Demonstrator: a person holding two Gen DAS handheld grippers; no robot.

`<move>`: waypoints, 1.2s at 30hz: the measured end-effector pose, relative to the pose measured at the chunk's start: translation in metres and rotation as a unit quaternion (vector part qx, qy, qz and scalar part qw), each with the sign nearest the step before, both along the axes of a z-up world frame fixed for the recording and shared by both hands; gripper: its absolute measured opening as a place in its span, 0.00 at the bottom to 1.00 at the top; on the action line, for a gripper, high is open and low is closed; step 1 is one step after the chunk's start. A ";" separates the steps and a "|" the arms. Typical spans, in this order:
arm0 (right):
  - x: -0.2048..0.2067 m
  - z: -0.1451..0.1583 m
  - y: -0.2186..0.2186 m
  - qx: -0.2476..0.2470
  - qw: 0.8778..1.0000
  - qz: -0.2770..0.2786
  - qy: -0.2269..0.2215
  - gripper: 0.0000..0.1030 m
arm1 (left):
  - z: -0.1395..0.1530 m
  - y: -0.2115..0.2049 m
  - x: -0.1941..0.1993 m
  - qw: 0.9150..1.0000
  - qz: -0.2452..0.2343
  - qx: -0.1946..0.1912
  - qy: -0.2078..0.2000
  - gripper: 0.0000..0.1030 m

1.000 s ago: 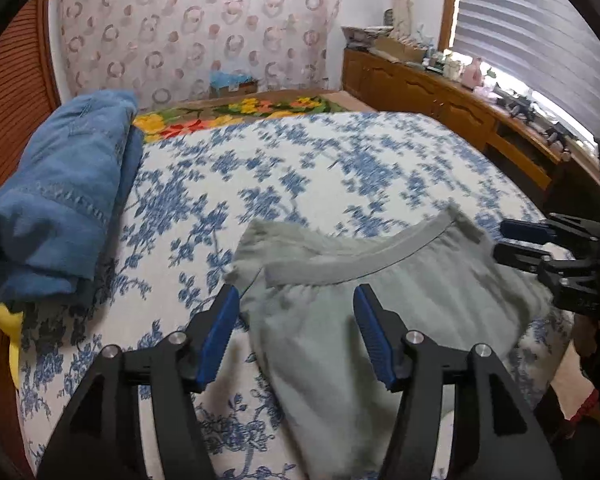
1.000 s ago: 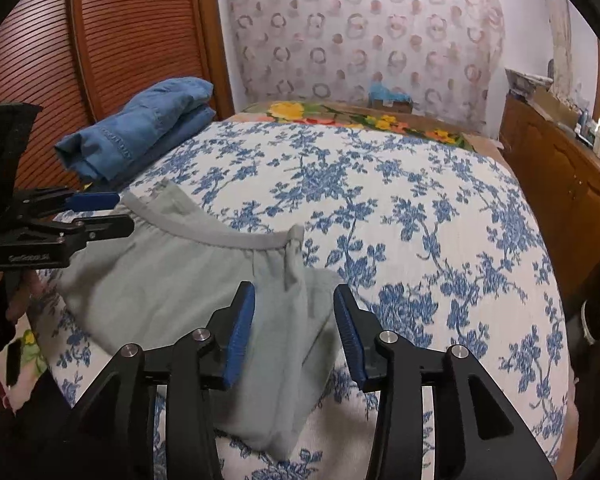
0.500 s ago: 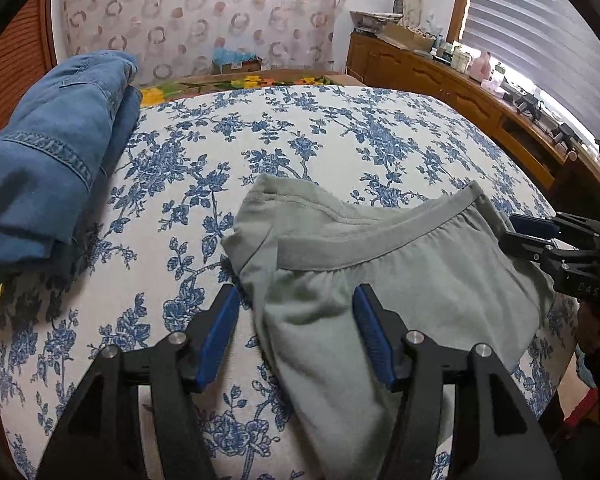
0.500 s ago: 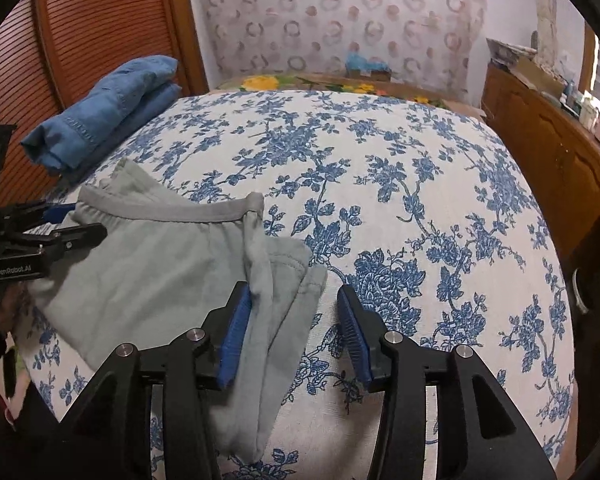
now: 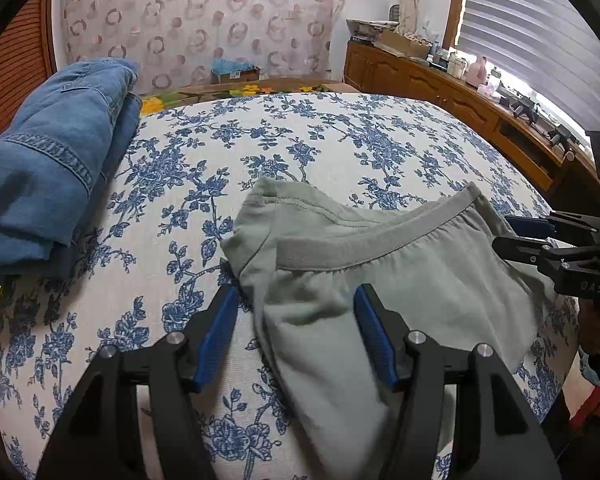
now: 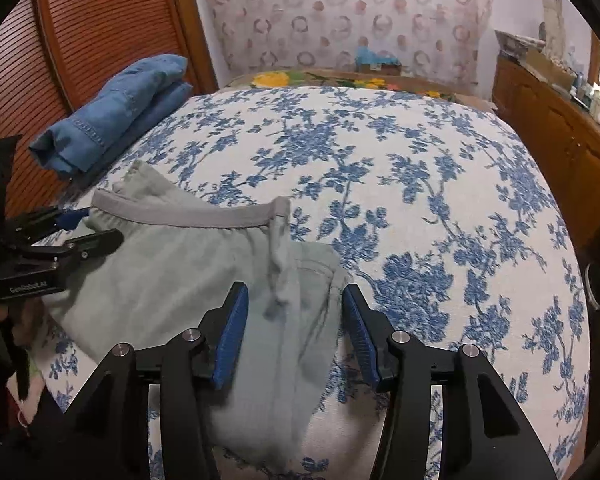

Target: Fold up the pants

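The grey pants [image 5: 400,304] lay at the bed's [image 5: 340,152] near edge. The left gripper [image 5: 296,336] and the right gripper [image 6: 294,330] hovered over them, jaws wide, holding nothing.

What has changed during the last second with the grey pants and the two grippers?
Both open grippers, left gripper and right gripper, came forward and lower over the grey pants, one at each side edge. Neither took hold. The pants hardly shifted; the folded jeans and the bedspread stayed.
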State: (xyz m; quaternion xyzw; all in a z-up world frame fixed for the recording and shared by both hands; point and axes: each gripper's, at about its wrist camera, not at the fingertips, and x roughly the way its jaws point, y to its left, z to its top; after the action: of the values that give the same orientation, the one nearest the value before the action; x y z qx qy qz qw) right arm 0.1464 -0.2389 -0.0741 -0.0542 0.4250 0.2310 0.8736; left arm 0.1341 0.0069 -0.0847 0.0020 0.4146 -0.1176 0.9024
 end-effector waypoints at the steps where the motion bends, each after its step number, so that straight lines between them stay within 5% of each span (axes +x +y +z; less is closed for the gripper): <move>1: 0.000 0.000 0.000 -0.005 1.000 0.000 -0.003 0.48 | 0.000 0.000 0.000 1.000 0.000 -0.001 0.000 0.59; 9: -0.001 -0.002 0.003 -0.007 1.000 -0.001 -0.013 0.45 | 0.000 -0.001 -0.002 1.000 -0.001 -0.003 0.000 0.60; 16: -0.001 -0.003 -0.001 0.010 1.000 -0.002 -0.014 0.31 | 0.005 0.010 0.002 1.000 0.013 -0.022 0.010 0.60; 21: -0.003 -0.004 0.001 0.006 1.000 -0.001 -0.020 0.31 | 0.010 0.026 0.008 0.998 0.030 -0.058 0.014 0.59; 36: -0.003 -0.004 0.001 0.010 1.000 -0.001 -0.019 0.31 | 0.004 0.020 0.028 0.999 0.023 -0.037 0.029 0.57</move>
State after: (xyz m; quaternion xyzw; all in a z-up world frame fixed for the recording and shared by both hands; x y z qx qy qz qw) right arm 0.1429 -0.2376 -0.0784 -0.0495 0.4057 0.2329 0.8825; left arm 0.1621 0.0270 -0.0809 -0.0449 0.4360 -0.1118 0.8918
